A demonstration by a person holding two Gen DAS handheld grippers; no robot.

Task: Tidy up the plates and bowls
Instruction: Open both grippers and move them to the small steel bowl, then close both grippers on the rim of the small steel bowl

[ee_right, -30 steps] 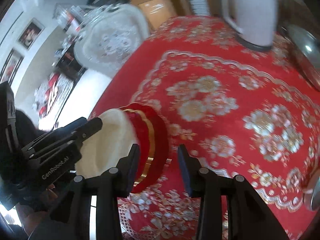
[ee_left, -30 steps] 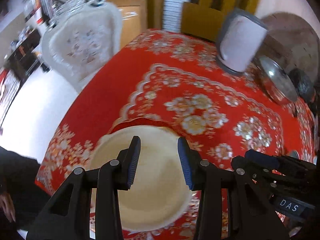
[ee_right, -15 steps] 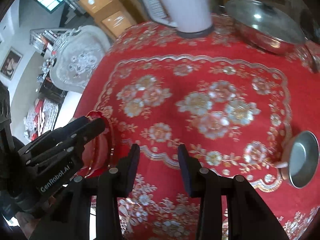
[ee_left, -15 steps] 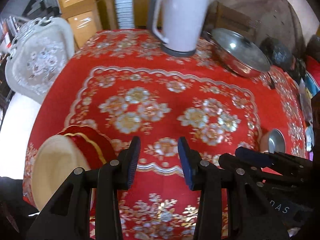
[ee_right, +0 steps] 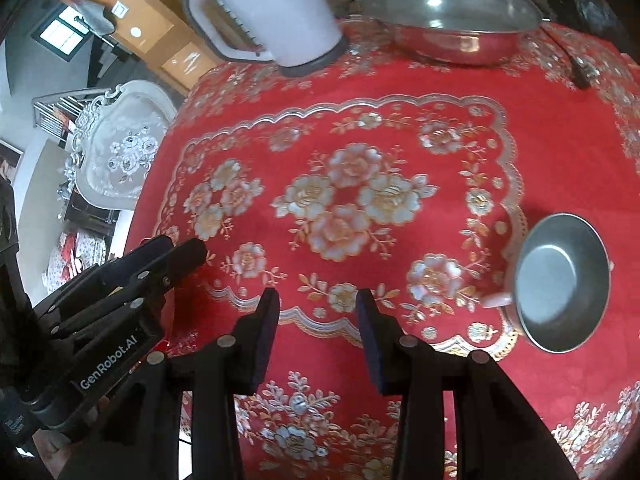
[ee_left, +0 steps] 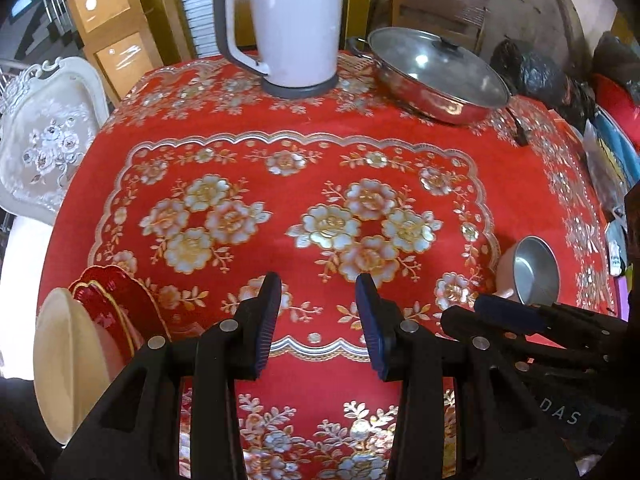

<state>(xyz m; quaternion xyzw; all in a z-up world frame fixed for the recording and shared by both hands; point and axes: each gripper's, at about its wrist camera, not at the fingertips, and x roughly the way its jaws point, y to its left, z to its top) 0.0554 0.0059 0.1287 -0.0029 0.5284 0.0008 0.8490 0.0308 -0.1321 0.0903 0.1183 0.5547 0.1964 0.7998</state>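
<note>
On the table (ee_left: pixel 320 152), the kettle (ee_left: pixel 294 20) stands at the far edge, left of the lidded pan (ee_left: pixel 436 76) beside it; a small metal bowl (ee_right: pixel 560 280) sits near the right edge, well apart from both; at the near left corner a stack of plates (ee_left: pixel 116 304) lies with a pale bowl (ee_left: pixel 68 368) on it; off the table's left side stands a chair (ee_left: pixel 48 136); bags (ee_left: pixel 536 72) lie behind the pan, to its right.

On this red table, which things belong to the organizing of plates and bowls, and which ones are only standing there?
For the job:
- cream bowl
- red plate
- small metal bowl

Only standing there:
- white kettle
- lidded steel pan
- white chair
</note>
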